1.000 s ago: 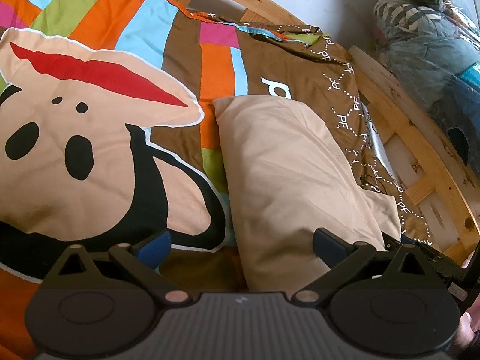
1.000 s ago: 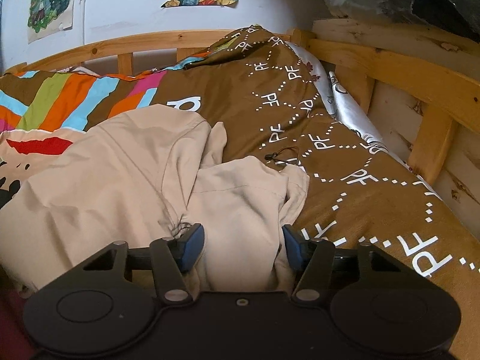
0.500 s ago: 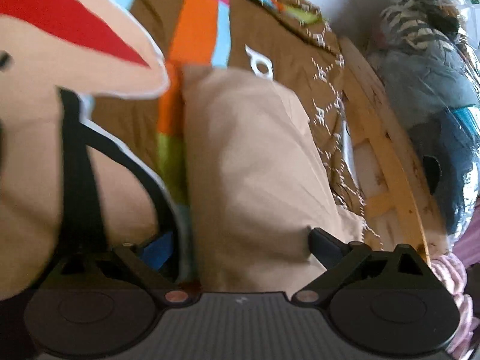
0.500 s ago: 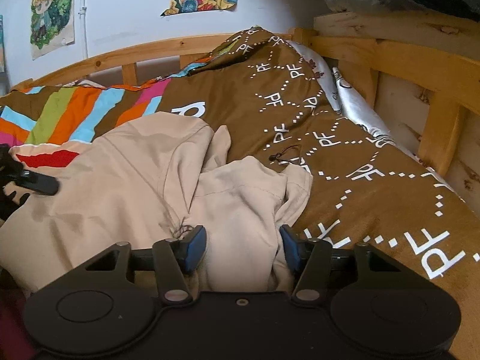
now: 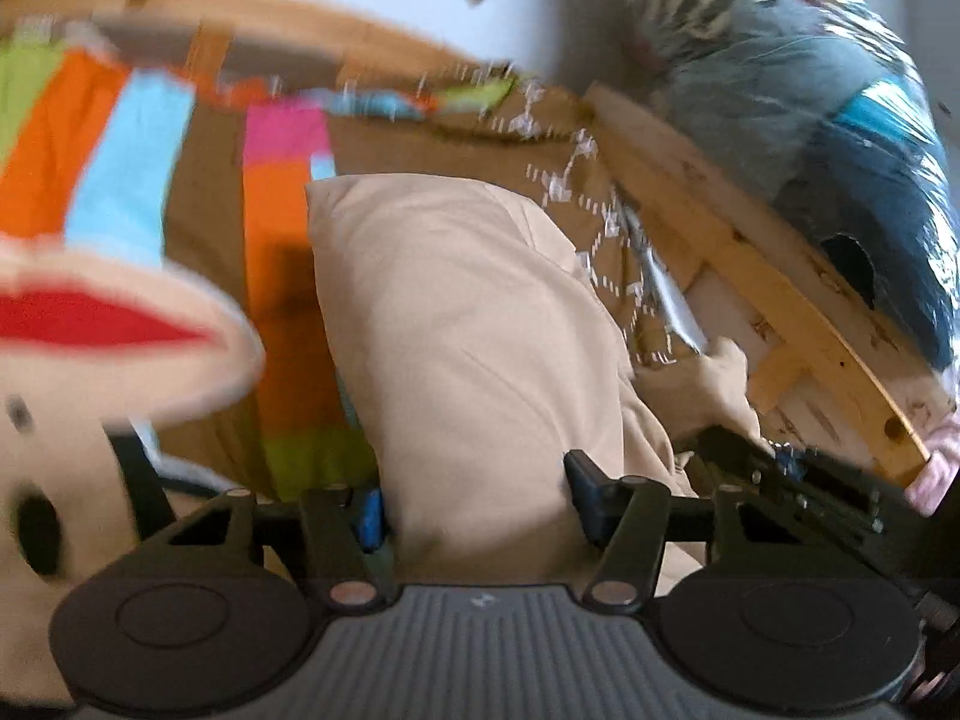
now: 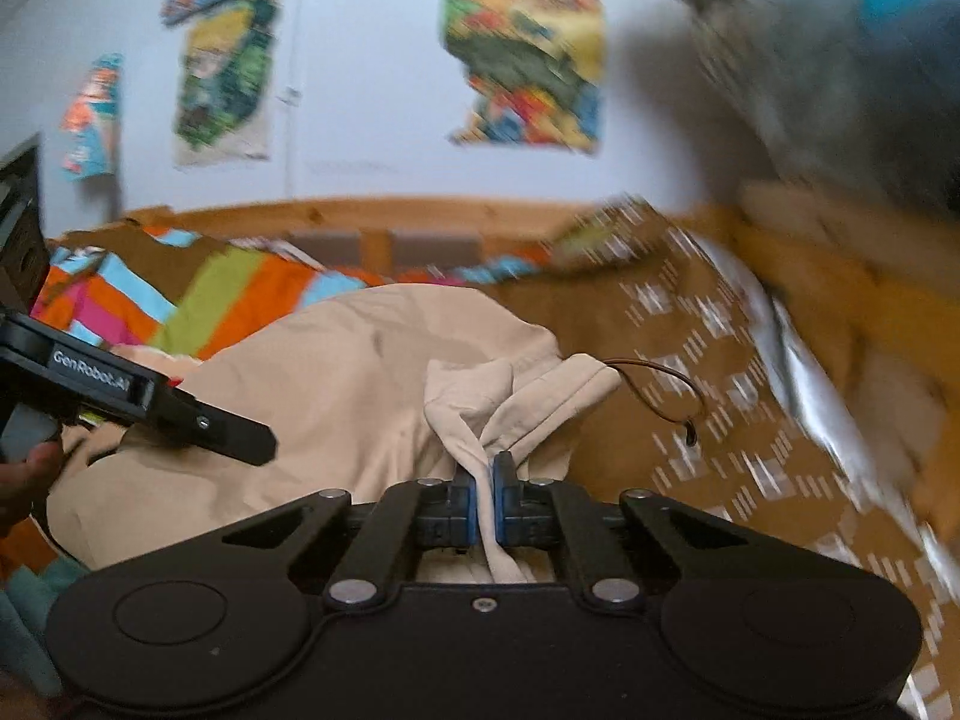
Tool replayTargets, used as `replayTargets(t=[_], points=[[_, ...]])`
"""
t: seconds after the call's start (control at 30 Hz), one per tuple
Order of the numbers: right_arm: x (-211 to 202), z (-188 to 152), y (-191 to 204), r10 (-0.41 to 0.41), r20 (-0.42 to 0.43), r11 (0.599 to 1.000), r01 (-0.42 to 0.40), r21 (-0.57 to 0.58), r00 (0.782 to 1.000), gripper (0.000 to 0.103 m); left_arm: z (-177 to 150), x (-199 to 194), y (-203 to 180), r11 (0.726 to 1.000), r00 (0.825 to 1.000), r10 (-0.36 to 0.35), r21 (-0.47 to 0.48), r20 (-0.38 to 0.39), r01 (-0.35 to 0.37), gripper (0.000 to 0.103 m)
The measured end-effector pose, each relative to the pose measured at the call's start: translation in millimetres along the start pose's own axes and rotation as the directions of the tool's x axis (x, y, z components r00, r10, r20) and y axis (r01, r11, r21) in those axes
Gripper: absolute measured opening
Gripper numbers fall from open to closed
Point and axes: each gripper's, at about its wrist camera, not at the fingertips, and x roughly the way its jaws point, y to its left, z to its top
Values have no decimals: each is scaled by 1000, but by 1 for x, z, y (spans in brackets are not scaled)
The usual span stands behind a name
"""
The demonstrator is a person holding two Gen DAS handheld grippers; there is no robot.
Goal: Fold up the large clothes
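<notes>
beige, soft garment (image 5: 474,324) lies rumpled mid-frame on my striped quilt (image 5: 120,138); right gripper (image 6: 485,501) pinches a bunched fold, left gripper (image 5: 474,501) jaws spread wide around cloth.

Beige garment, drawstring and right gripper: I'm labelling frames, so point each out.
beige garment (image 6: 336,372), right wrist view, broad upper surface.
drawstring (image 6: 666,375), right wrist view, brown loop.
right gripper (image 6: 485,507), right wrist view, between fingertips.
</notes>
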Motion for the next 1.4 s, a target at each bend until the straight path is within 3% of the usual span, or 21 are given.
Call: replayTargets(t=[0.13,0.23,0.33,0.4,0.47,0.57,0.73,0.83,0.93,1.1,1.17,1.23,1.4], points=[[38,30,34,75,64,997,-73,-38,995,4,26,-25,15,994,992,86,63,92,-92,61],[75,45,57,127,84,992,-124,-35,988,4,46,-38,47,986,980,154,39,125,-159,61],[118,45,72,159,-4,986,-159,-51,987,5,54,-41,82,974,968,221,27,115,-226,62],[140,35,76,152,-66,984,-157,-80,986,9,51,-29,111,963,961,269,4,60,-270,62],[152,24,71,113,-108,988,-123,-90,988,17,43,-18,137,954,958,287,-88,0,-286,63],[158,17,46,84,-151,996,-84,11,985,28,33,-16,156,940,956,293,-188,19,-285,68],[147,18,24,52,-142,996,-40,86,988,33,33,-14,143,930,942,336,-167,22,-328,73],[132,23,26,34,-126,994,-21,108,991,38,33,-21,131,911,925,379,-179,11,-371,82],[107,28,32,38,-91,992,-26,126,995,56,24,-38,115,901,914,404,-179,23,-394,90],[61,39,52,77,-18,992,-75,99,997,73,7,-81,84,894,897,434,-164,82,-417,100],[40,42,63,95,12,991,-96,88,995,91,0,-103,70,892,889,444,-153,116,-426,102],[18,44,74,122,38,990,-125,66,992,99,-8,-126,56,892,881,448,-142,154,-429,102],[-29,48,100,170,72,985,-170,-2,983,102,-31,-178,30,883,862,468,-132,193,-450,102]])
